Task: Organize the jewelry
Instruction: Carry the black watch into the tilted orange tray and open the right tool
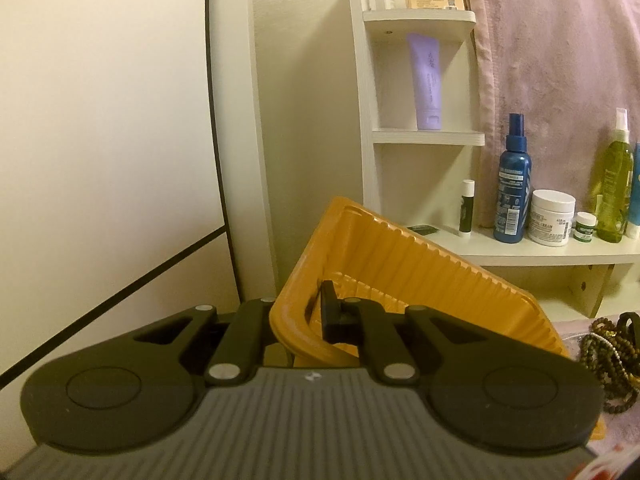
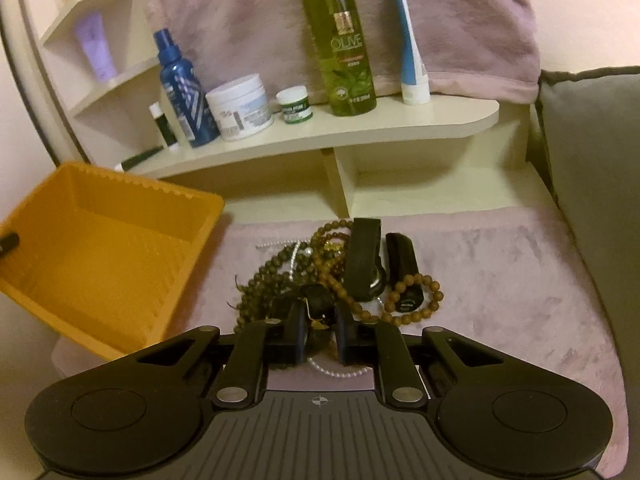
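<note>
Orange tray [image 2: 108,248] is held tilted, clamped by left gripper [image 1: 316,312], while dark beads [image 2: 316,308] are pinched from the jewelry pile [image 2: 344,264] by right gripper [image 2: 320,332]; a lift into the tray is judged next.

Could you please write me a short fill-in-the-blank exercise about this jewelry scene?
1. The left gripper is clamped on the rim of the ____ tray.
2. The tray is held ____, not flat.
3. The right gripper closes over a pile of beaded ____.
4. The tallest shelf bottle reads ____.

Answers: orange; tilted; jewelry; OLIVE
</note>
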